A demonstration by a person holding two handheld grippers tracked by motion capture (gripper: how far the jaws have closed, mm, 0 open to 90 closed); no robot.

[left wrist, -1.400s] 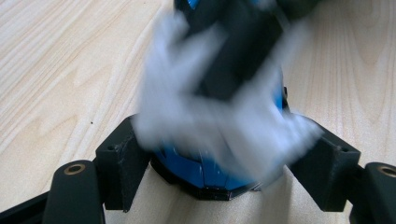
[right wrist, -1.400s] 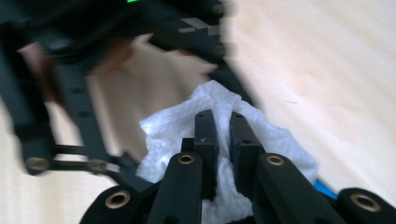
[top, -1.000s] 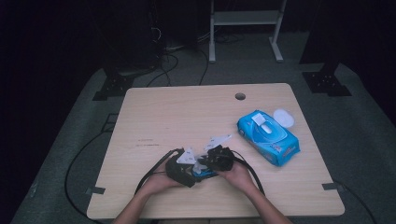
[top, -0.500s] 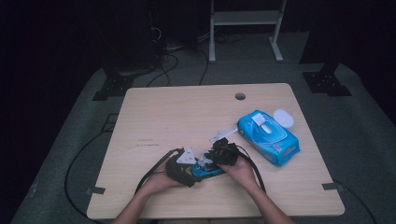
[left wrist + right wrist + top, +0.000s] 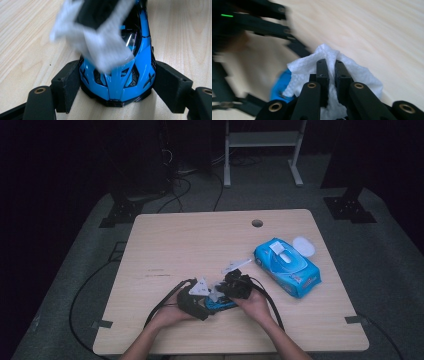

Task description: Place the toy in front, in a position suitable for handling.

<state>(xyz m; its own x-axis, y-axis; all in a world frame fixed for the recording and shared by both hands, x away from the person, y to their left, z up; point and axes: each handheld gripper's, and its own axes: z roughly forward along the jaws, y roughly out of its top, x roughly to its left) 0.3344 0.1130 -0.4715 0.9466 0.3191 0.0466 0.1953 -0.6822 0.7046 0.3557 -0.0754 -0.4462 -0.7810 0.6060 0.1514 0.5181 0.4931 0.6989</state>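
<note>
Fingers [image 5: 67,85] of the left gripper [image 5: 115,92] clamp a blue toy car [image 5: 117,80]; the right gripper [image 5: 331,75], pinching a white wipe [image 5: 352,72], rubs its roof, cleaning apparently underway.

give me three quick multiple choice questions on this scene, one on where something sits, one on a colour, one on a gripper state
1. Where does the pack of wipes lie on the table?
A. at the right side, beyond the hands
B. at the left edge
C. on the floor

2. What colour is the toy car?
A. red
B. blue
C. yellow

3. What is the right hand-held gripper doing?
A. standing wide open over bare wood
B. clamped on the pack of wipes
C. shut on a white wipe

Answers:
1. A, the high view shows the pack right of the hands, near the round hole.
2. B, the left gripper view shows a blue body between the left hand-held gripper pads.
3. C, the right gripper view shows its jaws nearly together with white cloth bunched around them.
</note>
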